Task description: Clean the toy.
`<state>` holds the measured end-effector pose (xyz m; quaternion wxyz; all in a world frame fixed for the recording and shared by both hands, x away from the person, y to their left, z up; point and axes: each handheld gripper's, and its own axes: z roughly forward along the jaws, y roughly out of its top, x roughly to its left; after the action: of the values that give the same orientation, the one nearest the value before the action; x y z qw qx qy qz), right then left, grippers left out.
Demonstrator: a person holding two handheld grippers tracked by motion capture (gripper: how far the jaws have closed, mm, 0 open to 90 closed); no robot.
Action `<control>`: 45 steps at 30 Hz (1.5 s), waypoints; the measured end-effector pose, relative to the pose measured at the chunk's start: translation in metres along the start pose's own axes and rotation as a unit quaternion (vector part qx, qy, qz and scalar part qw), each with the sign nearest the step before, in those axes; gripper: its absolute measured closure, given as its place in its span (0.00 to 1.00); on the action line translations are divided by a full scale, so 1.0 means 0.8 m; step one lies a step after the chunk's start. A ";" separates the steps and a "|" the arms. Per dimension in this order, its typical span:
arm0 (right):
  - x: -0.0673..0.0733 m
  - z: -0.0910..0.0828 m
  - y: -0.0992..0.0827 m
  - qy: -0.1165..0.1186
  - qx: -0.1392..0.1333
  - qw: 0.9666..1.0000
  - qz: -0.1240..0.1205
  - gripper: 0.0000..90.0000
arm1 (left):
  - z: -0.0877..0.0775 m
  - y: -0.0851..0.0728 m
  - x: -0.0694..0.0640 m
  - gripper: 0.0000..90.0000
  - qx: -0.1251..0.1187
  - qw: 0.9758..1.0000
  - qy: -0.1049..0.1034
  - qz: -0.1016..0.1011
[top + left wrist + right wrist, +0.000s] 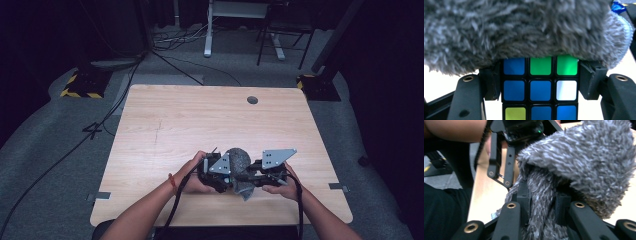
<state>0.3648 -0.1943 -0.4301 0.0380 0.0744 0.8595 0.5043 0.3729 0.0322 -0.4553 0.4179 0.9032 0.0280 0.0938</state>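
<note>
A colour puzzle cube [540, 90] with blue, green, white and yellow tiles sits between the jaws of my left gripper [540, 82], which is shut on its two sides. A grey fuzzy cloth [524, 30], perhaps a sock, drapes over the cube's far part and hides it. My right gripper [541, 205] is shut on a bunched fold of that cloth [584, 157]. In the high view both grippers meet near the table's front middle: the left gripper [230, 176] and the right gripper [246, 179] face each other under the grey cloth [239, 159].
The wooden table [200, 120] has a round cable hole [252, 100] at the back. Cables trail from both grippers over the front edge. Beyond the table lie floor cables and two yellow-and-black striped stand bases [82, 85].
</note>
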 end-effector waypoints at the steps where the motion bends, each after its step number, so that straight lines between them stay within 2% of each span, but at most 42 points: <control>1: -0.001 -0.001 0.000 -0.006 0.003 1.000 0.001 0.81 | -0.003 0.000 0.001 0.37 -0.004 1.000 0.000 -0.002; 6: -0.015 -0.011 -0.014 -0.032 0.027 0.999 0.024 0.81 | -0.018 0.002 0.005 0.37 -0.036 0.999 -0.004 -0.011; 8: -0.023 -0.012 -0.023 -0.029 0.033 0.998 0.044 0.81 | -0.023 0.003 0.006 0.37 -0.043 0.999 0.001 -0.010; 15: -0.034 0.001 -0.039 -0.036 0.086 0.994 0.053 0.81 | -0.031 0.005 0.007 0.37 -0.057 0.998 -0.001 -0.009; 18: -0.032 0.002 -0.038 -0.038 0.087 0.994 0.050 0.81 | -0.029 0.004 0.008 0.37 -0.054 0.998 0.000 -0.008; 24: -0.024 -0.007 -0.027 -0.046 0.069 0.996 0.035 0.81 | -0.026 0.001 0.010 0.37 -0.039 0.999 0.010 -0.007; 28: -0.017 -0.012 -0.015 -0.032 0.037 0.998 0.033 0.81 | -0.019 0.000 0.008 0.37 -0.028 1.000 0.006 0.000; 31: -0.017 -0.008 -0.015 -0.041 0.050 0.997 0.029 0.81 | -0.021 0.003 0.005 0.37 -0.031 0.999 0.007 0.008; 35: -0.031 -0.007 -0.028 -0.055 0.066 0.995 0.053 0.81 | -0.031 0.005 0.005 0.37 -0.051 0.999 0.004 0.005; 36: -0.033 -0.006 -0.032 -0.054 0.070 0.994 0.059 0.81 | -0.035 0.007 0.006 0.37 -0.069 0.998 0.000 -0.001; 38: -0.033 0.001 -0.037 -0.049 0.088 0.993 0.057 0.81 | -0.038 0.009 0.006 0.37 -0.076 0.997 -0.001 0.001; 41: -0.030 0.010 -0.038 -0.031 0.095 0.994 0.049 0.81 | -0.040 0.010 0.006 0.37 -0.082 0.997 0.000 0.001; 43: -0.026 0.012 -0.036 -0.013 0.079 0.996 0.049 0.81 | -0.039 0.008 0.006 0.37 -0.084 0.996 0.002 -0.003; 45: -0.024 0.011 -0.034 -0.010 0.073 0.996 0.046 0.81 | -0.039 0.006 0.009 0.37 -0.089 0.996 -0.006 -0.011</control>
<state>0.3827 -0.2031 -0.4582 0.0182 0.1214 0.8894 0.4403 0.3738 0.0539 -0.4309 0.4977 0.8627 0.0265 0.0857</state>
